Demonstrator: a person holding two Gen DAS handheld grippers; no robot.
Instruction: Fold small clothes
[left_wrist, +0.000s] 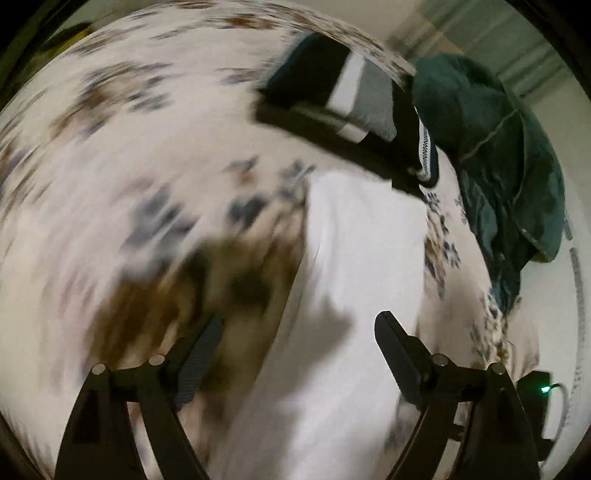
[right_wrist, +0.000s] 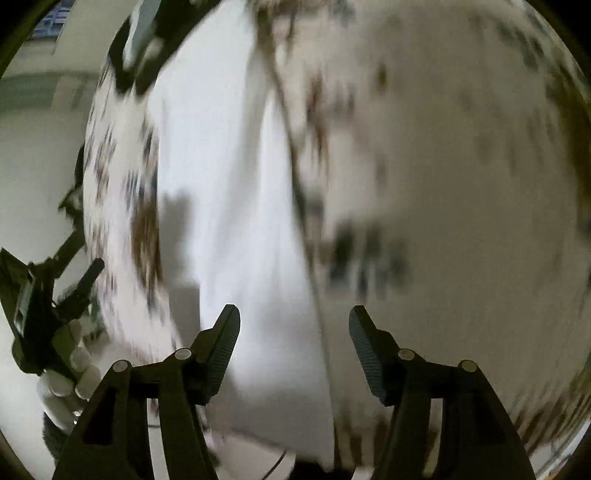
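White cloth (left_wrist: 354, 280), the garment we are folding, lies flat as a long pale strip on the flower-printed bedspread (left_wrist: 122, 147), the largest thing in both views, and runs away from us up the middle of each picture. Both views are smeared, so we cannot make out its hems or folds. Beyond its far end rests a folded stack of dark, grey and white clothes (left_wrist: 332, 92), and past that a heap of dark teal fabric (left_wrist: 509, 155) sits at the bed's edge.

Our left claw (left_wrist: 299, 328) hangs above the near part of the strip with its jaws spread wide and nothing between them; the cloth shows below the gap and under the right-hand finger. Our right claw (right_wrist: 293, 321) is likewise parted and empty, with the strip's right edge passing beneath the gap.

In the right wrist view, a white-gloved hand (right_wrist: 64, 373) grips the left claw's handle beside the bed.
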